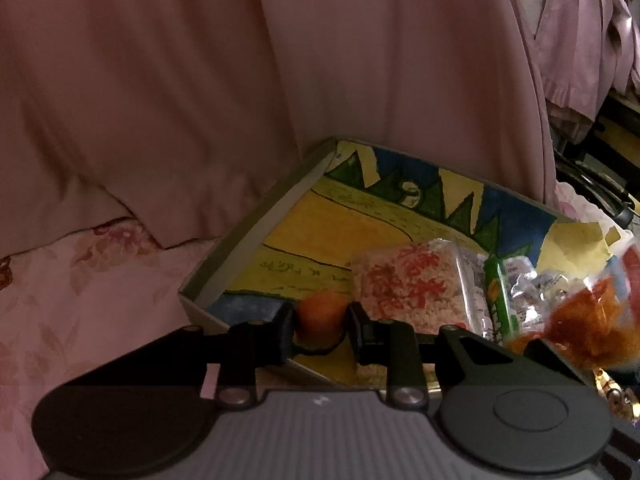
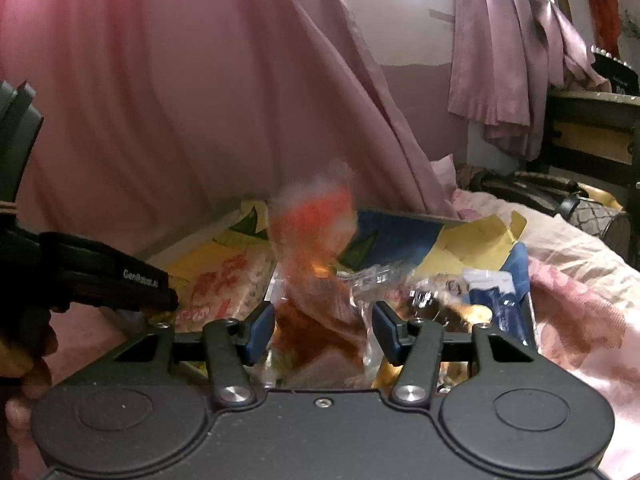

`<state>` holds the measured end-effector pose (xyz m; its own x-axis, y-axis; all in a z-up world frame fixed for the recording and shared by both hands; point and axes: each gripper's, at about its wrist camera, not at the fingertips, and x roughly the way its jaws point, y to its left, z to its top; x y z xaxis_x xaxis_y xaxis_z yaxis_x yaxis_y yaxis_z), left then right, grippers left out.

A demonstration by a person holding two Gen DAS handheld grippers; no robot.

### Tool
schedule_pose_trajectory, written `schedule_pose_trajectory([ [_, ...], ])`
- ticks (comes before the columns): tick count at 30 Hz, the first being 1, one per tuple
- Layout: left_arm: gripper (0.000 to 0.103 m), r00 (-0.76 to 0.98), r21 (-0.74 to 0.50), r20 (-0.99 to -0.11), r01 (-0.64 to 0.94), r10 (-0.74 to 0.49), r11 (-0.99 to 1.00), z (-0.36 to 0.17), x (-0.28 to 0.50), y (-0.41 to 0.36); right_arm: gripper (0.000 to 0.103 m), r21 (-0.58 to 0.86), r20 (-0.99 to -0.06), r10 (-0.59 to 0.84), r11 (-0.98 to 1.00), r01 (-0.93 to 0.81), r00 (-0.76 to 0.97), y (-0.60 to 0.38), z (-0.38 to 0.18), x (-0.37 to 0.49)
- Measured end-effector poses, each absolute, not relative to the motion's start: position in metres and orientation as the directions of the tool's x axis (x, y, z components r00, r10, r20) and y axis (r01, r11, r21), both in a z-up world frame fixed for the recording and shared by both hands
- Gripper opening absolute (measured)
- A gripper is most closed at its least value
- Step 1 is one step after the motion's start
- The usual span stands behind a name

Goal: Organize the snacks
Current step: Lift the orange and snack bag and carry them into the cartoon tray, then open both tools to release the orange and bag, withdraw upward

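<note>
A pink curtain (image 2: 180, 80) fills the backdrop, hanging to a floral pink bedsheet (image 1: 80, 280). To the right, a pale wall (image 2: 400, 20), a hanging lilac cloth (image 2: 504, 60) and a dark-framed yellow cabinet (image 2: 592, 136) stand in dim light.

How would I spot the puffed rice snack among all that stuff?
Find the shallow box with the painted yellow and blue floor, lying on the pink floral bedding. Inside, beside the left tongs gripping a small orange ball, lies a flat clear packet of pale puffed grains. Only it bears big red characters; the neighbouring green tube and orange-filled bag do not.
</note>
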<state>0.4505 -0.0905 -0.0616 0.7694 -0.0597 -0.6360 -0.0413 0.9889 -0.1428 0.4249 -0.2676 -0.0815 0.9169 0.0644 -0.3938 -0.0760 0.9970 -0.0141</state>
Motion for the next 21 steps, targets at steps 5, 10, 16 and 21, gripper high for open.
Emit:
schedule_pose_trajectory([
  [5, 0.038, 0.770, -0.146, -0.635, -0.040, -0.062, 0.988, -0.059, 0.448, -0.089, 0.060, -0.007, -0.391, 0.055, 0.998, -0.063, 0.919, -0.272, -0.079, 0.425],
  [10, 0.048, 0.776, -0.152, -0.627, -0.034, -0.070, 0.988, -0.054, 0.443, -0.088, 0.066, -0.015, -0.378, 0.055, 0.998, -0.066, 0.924, -0.272, -0.074, 0.422],
  [16, 0.066, 0.793, -0.169, -0.605, -0.034, -0.077, 0.985, -0.042, 0.434, -0.085, 0.077, -0.035, -0.341, 0.051, 0.997, -0.067, 0.939, -0.269, -0.061, 0.413],
  [21, 0.082, 0.811, -0.168, -0.581, -0.032, -0.073, 0.985, -0.028, 0.423, -0.081, 0.084, -0.036, -0.312, 0.033, 0.998, -0.047, 0.950, -0.273, -0.048, 0.404],
])
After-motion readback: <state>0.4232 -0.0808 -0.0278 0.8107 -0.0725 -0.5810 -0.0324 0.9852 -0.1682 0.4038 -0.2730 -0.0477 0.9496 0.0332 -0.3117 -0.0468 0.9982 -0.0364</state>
